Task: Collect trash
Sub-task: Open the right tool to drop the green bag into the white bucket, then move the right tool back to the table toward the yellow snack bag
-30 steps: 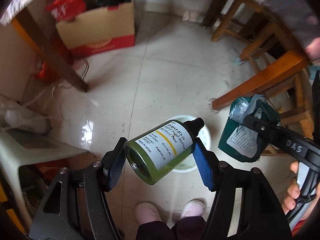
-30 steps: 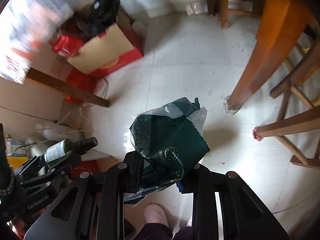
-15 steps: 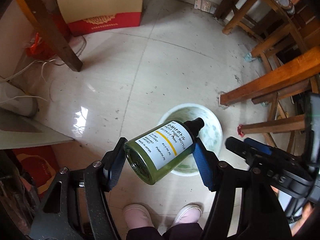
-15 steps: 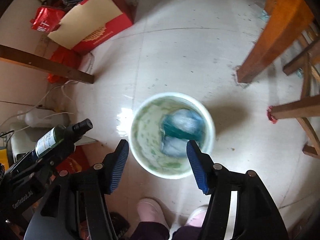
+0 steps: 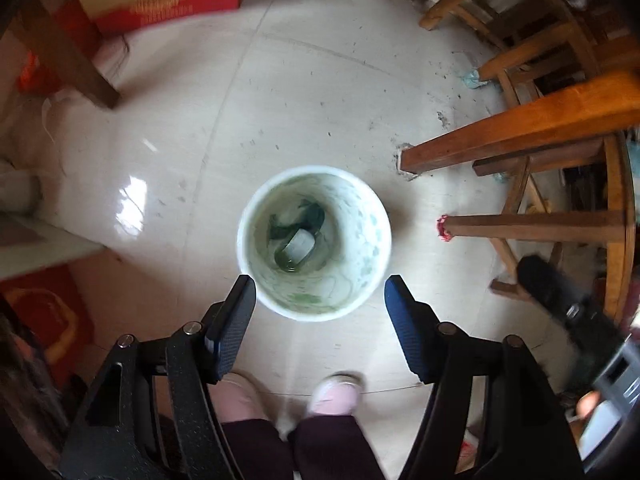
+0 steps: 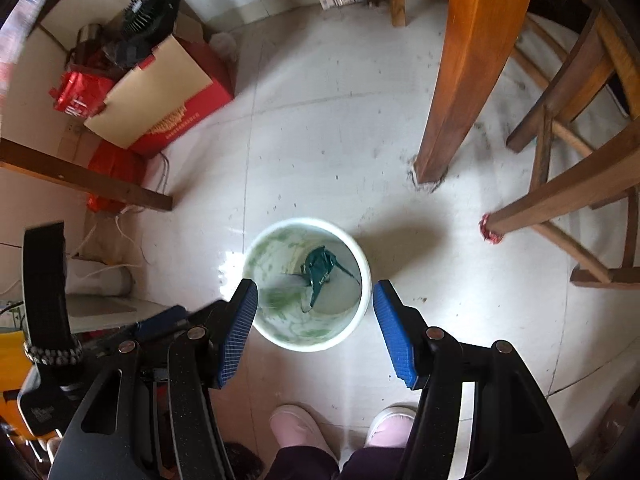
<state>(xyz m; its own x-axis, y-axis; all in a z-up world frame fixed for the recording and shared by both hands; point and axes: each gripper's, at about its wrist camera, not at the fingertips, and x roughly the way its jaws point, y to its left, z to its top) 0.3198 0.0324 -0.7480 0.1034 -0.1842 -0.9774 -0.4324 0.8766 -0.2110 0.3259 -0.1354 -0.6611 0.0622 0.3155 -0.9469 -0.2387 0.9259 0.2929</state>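
Down on the tiled floor (image 5: 320,92), the white bin (image 5: 382,216) holds a green bottle (image 5: 296,246) and dark green wrapper (image 6: 320,270), while left gripper (image 5: 320,312) and right gripper (image 6: 316,316) hang released above it.

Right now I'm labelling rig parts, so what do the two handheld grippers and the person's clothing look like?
Both the left gripper and the right gripper have matte black speckled arms with silver pivot screws and blue ribbed pads. The person wears dark maroon trousers and pale pink shoes.
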